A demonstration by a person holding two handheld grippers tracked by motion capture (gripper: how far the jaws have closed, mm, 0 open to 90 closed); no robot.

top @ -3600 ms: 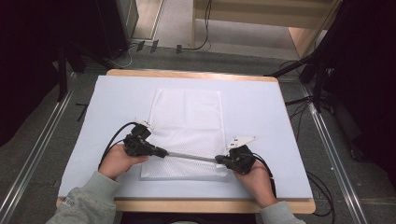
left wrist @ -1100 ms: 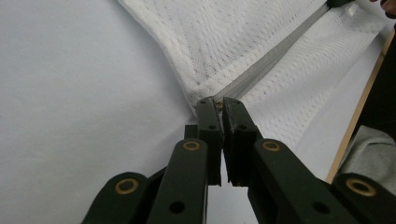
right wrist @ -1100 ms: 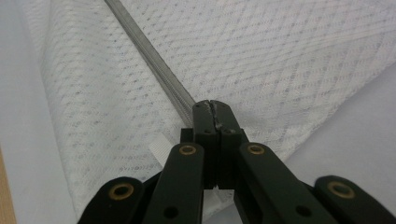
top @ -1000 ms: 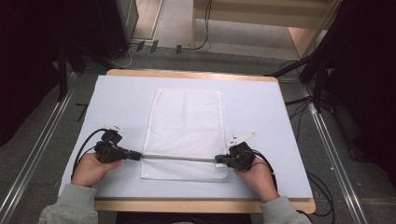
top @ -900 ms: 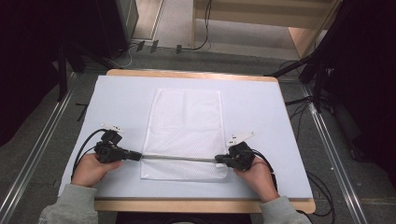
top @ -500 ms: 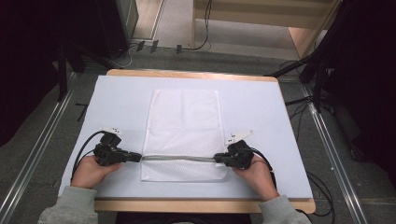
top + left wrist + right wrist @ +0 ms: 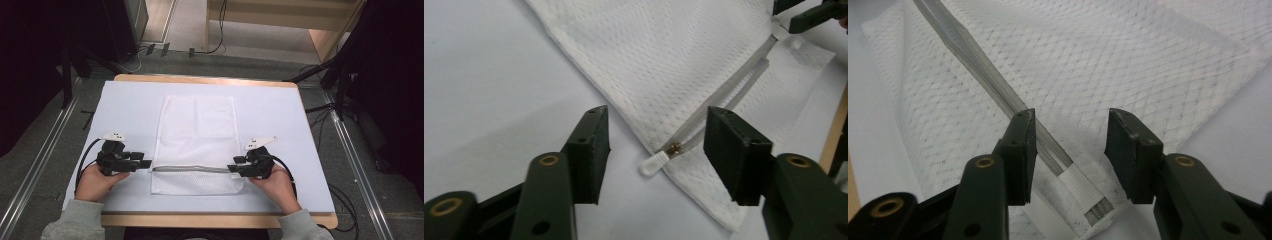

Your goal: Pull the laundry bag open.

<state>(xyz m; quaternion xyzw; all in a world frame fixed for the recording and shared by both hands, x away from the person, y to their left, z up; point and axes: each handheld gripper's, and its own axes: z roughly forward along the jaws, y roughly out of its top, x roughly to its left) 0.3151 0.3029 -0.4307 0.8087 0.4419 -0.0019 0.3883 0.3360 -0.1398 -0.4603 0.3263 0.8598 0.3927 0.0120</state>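
Left gripper (image 7: pixel 654 150): jaws wide apart, holding nothing — the white zipper pull (image 7: pixel 654 163) lies between them, untouched.
Right gripper (image 7: pixel 1070 150): jaws wide open too, set on both sides of the zipper's end tab (image 7: pixel 1075 187); whether they touch the fabric I cannot tell.
Mesh laundry bag (image 7: pixel 197 135): flat on the white table cover (image 7: pixel 280 115), in the middle; what is inside I cannot tell.
Zipper (image 7: pixel 192 169): long axis runs left to right near the bag's near edge, the pull at the left end.
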